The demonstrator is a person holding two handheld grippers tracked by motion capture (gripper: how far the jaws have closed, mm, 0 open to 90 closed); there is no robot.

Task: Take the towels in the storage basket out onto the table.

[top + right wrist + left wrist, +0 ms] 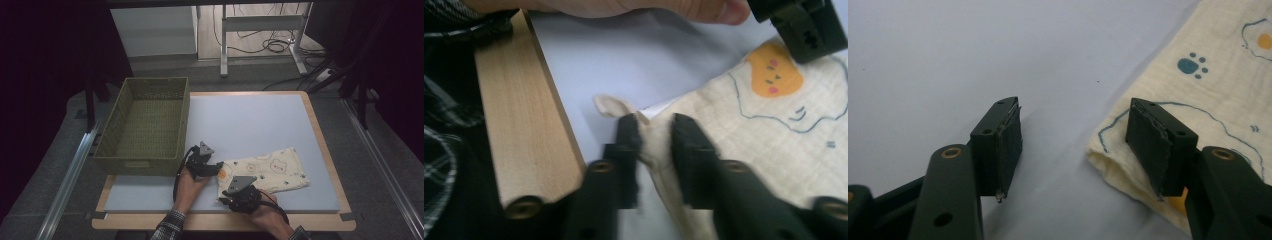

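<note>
Slippage is threatening as the right gripper (654, 131) is pinching only a corner of the cream printed cloth (270, 172) near the bench's front edge, while the left gripper (1073, 137) is gaping around its other corner.

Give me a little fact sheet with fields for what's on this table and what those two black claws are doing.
Cloth: folded cream cloth with animal prints, flat on the grey mat
Basket: green basket, empty, at the mat's left edge
Left gripper: open, one jaw over the cloth's corner, not gripping
Right gripper: jaws pinching the cloth's near corner
</note>
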